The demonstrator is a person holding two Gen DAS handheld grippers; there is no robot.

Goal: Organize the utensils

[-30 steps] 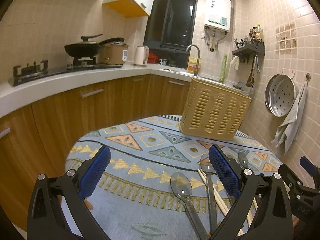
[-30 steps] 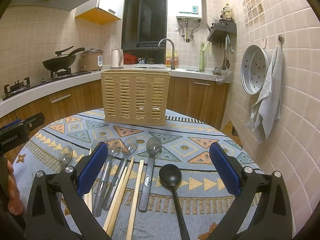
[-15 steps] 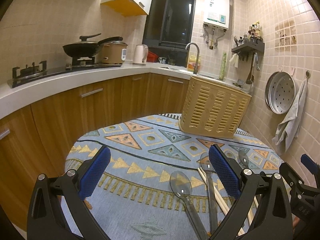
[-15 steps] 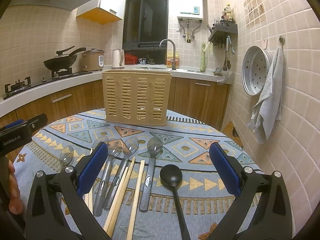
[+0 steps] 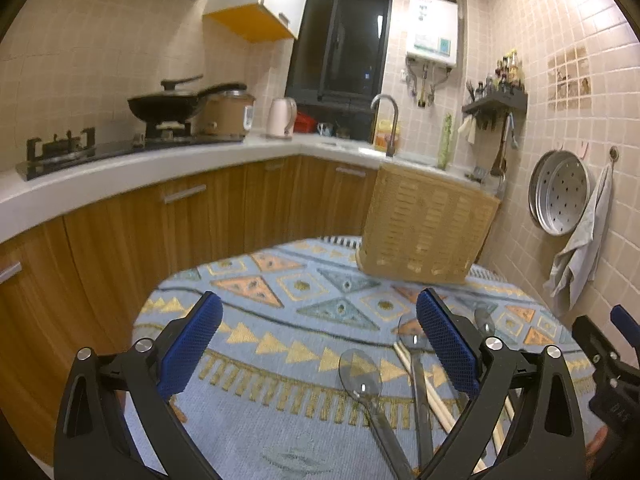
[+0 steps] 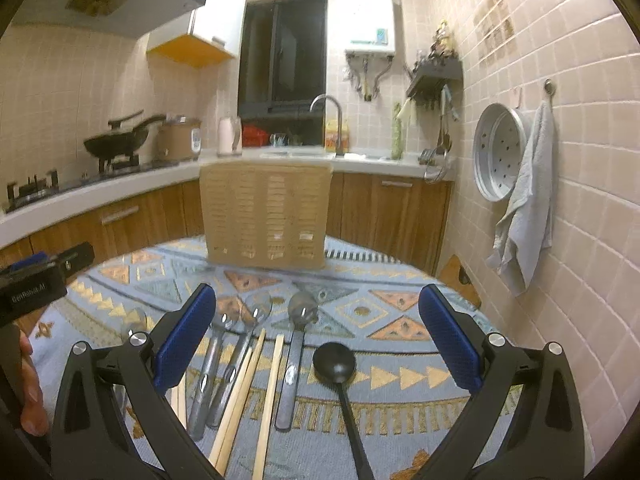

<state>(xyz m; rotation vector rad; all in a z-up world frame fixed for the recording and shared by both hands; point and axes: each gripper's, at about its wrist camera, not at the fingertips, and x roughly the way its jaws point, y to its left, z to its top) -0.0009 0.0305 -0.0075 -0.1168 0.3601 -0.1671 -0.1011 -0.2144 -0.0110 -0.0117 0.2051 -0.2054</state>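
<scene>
A tan slotted utensil basket [image 6: 265, 216] stands upright at the far side of the patterned tablecloth [image 6: 380, 312]; it also shows in the left wrist view [image 5: 428, 232]. Several steel spoons [image 6: 296, 344], wooden chopsticks [image 6: 272, 392] and a black ladle [image 6: 336, 368] lie side by side in front of it. My right gripper [image 6: 316, 344] is open and empty above them. My left gripper [image 5: 320, 344] is open and empty over the cloth, with a clear spoon [image 5: 360, 376] and chopsticks [image 5: 424, 384] near its right finger.
The round table's edge drops off left and front. A wooden cabinet run with a white counter [image 5: 120, 172] curves behind, holding a wok [image 5: 164, 104], rice cooker and kettle. A steamer tray [image 6: 500, 152] and towel [image 6: 528, 200] hang on the right wall.
Both grippers have moved slightly forward and up; the view is blurred by motion. The utensils and basket have not moved.
</scene>
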